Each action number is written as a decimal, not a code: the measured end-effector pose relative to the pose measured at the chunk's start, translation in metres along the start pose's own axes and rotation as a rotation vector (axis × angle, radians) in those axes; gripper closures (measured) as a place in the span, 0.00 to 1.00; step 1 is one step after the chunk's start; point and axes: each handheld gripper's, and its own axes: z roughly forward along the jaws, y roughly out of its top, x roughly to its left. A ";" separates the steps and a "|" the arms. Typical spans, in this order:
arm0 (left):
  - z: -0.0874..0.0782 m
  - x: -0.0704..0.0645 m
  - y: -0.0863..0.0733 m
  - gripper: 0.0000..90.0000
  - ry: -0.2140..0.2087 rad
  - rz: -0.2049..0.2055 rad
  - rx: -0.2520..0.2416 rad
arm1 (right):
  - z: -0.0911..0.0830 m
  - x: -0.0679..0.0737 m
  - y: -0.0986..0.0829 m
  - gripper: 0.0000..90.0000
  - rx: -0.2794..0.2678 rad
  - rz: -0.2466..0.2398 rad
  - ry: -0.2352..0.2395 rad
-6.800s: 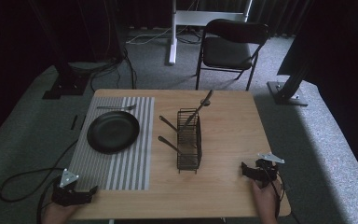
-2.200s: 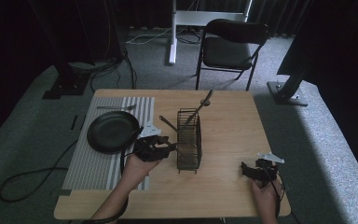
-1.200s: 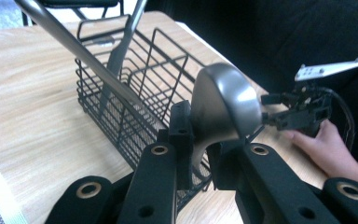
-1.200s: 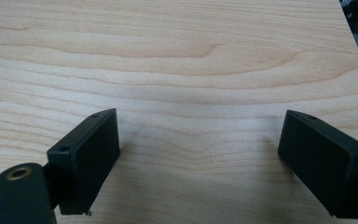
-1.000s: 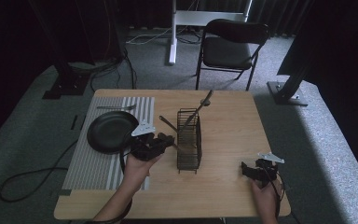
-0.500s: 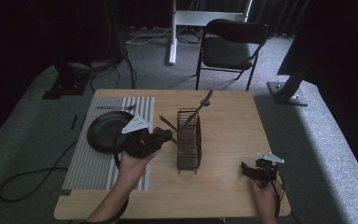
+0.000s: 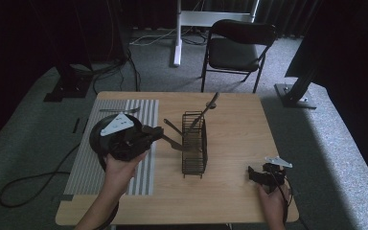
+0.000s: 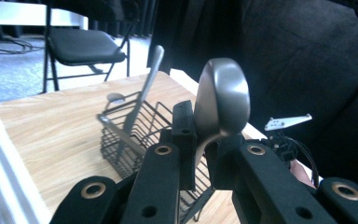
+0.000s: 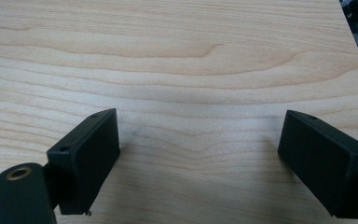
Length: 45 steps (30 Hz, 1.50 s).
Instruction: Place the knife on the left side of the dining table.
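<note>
The left gripper (image 8: 200, 154) is clamped on a spoon (image 8: 221, 100) beside the wire basket (image 7: 194, 143), where it may slip or snag, while the right gripper (image 9: 200, 158) rests wide apart on the table (image 9: 191, 56)

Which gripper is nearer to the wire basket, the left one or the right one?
Left. The left gripper, holding a spoon, is just beside the basket; the right gripper rests apart, near the table's corner.
</note>
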 end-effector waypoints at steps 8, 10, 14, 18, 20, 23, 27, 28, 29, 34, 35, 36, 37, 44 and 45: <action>-0.032 0.023 -0.012 0.93 0.061 -0.031 -0.020 | 0.000 0.000 0.000 0.13 0.000 0.000 0.000; -0.037 0.028 -0.017 0.93 0.078 -0.044 -0.023 | 0.000 0.000 0.000 0.13 -0.001 0.001 0.000; -0.046 0.041 -0.031 0.93 0.107 -0.078 -0.016 | 0.000 0.000 0.000 0.13 -0.001 0.000 0.000; -0.054 0.053 -0.046 0.93 0.148 -0.096 0.000 | 0.000 0.000 0.000 0.13 -0.001 -0.001 0.000; -0.057 0.063 -0.059 0.93 0.166 -0.121 0.020 | 0.000 0.000 0.000 0.13 -0.001 0.000 0.000; -0.058 0.069 -0.068 0.93 0.178 -0.138 0.027 | 0.000 0.000 0.000 0.13 -0.001 0.000 0.000; -0.062 0.082 -0.086 0.93 0.188 -0.192 0.043 | 0.000 0.000 0.000 0.13 0.000 0.000 -0.001; -0.063 0.084 -0.090 0.93 0.191 -0.203 0.043 | 0.000 0.000 0.000 0.13 0.000 0.000 -0.001; -0.063 0.087 -0.094 0.93 0.189 -0.220 0.046 | 0.000 0.000 0.000 0.13 0.000 0.000 0.000; -0.063 0.094 -0.111 0.93 0.196 -0.264 0.049 | 0.000 0.000 0.000 0.13 0.000 0.001 0.000; -0.063 0.095 -0.113 0.93 0.201 -0.263 0.053 | 0.000 0.000 0.000 0.13 0.000 0.001 0.000; -0.062 0.095 -0.115 0.93 0.209 -0.262 0.059 | 0.000 0.000 0.000 0.13 0.000 0.001 0.000; -0.061 0.096 -0.118 0.93 0.214 -0.267 0.058 | 0.000 0.000 0.000 0.13 0.000 0.001 -0.001; -0.063 0.104 -0.132 0.93 0.194 -0.318 0.047 | 0.000 0.000 0.000 0.13 0.000 0.001 0.000; -0.063 0.104 -0.132 0.93 0.194 -0.318 0.047 | 0.000 0.000 0.000 0.13 0.000 0.001 0.000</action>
